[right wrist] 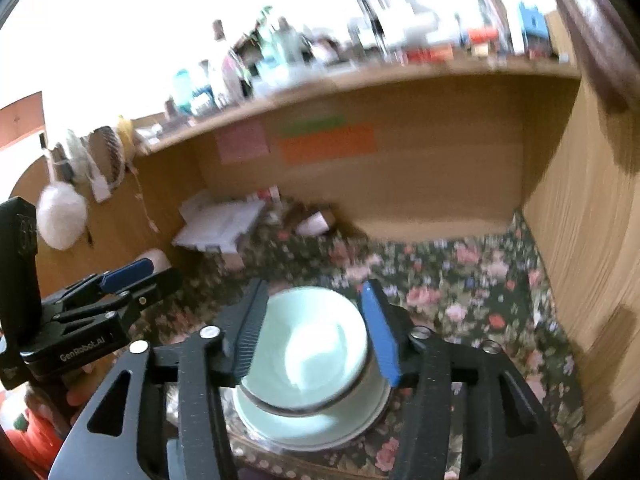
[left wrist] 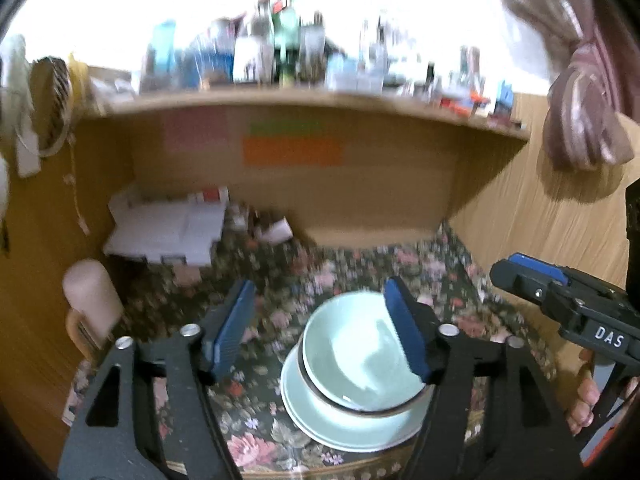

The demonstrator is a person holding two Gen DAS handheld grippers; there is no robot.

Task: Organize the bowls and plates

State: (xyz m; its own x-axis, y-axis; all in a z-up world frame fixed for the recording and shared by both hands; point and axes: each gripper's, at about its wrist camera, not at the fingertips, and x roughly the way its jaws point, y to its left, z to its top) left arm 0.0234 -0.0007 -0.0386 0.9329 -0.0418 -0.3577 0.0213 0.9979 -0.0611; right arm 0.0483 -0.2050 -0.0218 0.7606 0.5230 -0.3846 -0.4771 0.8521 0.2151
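A pale green bowl [left wrist: 352,360] with a dark rim sits stacked on pale green plates [left wrist: 320,420], which lie on a floral cloth [left wrist: 280,280]. My left gripper [left wrist: 320,332] hovers above the stack, open, its right blue pad in front of the bowl's rim and nothing between the pads. In the right wrist view the same bowl [right wrist: 308,352] and plates [right wrist: 304,428] show between the fingers of my right gripper [right wrist: 316,332], which is open above them and not pressing on them. Each gripper appears at the edge of the other's view: the right gripper [left wrist: 532,276], the left gripper [right wrist: 124,276].
A wooden shelf [left wrist: 320,100] crowded with bottles overhangs the back, with coloured notes [left wrist: 292,152] on its panel. White papers [left wrist: 168,232] and a paper cup [left wrist: 276,232] lie behind the stack. A pale cylinder [left wrist: 92,296] stands at left, a wooden wall [right wrist: 592,240] at right.
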